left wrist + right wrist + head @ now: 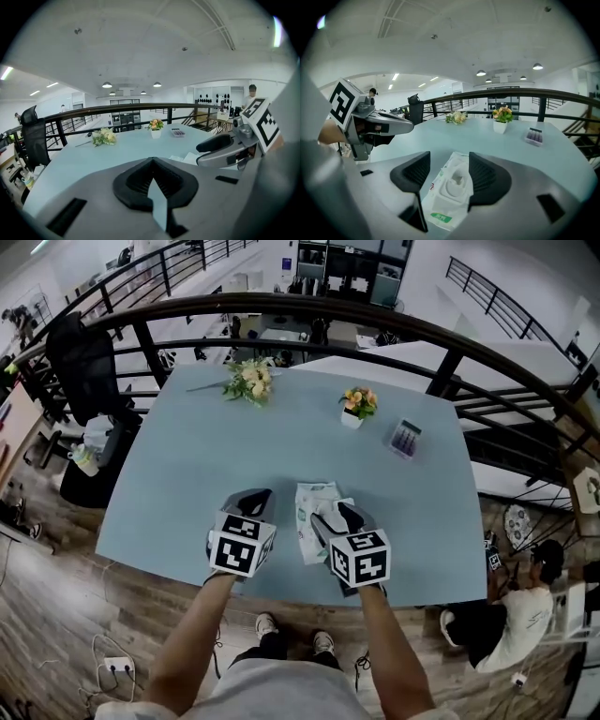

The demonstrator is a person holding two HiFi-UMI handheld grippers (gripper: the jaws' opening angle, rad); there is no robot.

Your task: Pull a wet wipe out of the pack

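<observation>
The wet wipe pack (308,505) (449,194) lies flat on the table (187,465), close to its near edge and a little right of the middle, its long side running away from the person. Its round lid area faces up, with something white standing in the opening; whether that is a wipe or the flap cannot be told.

The right gripper (339,517) (449,161) is over the pack's near half. Its jaws stand well apart, one on each side of the lid area, and grip nothing; whether they touch the pack cannot be made out.

The left gripper (255,500) (151,160) sits just to the left of the pack, apart from it, over bare table. Its black pads (133,180) meet at the tips, closed with nothing between them.

Toward the table's far edge, a bouquet (249,381) lies on its side left of the middle. A small white pot of orange flowers (357,407) stands upright right of the middle. A small flat box (405,438) lies further right, nearer the right edge.

A dark curved railing (281,304) runs behind the far edge. A black chair (82,360) stands off the far left corner. A person (511,615) sits on the floor beyond the near right corner.
</observation>
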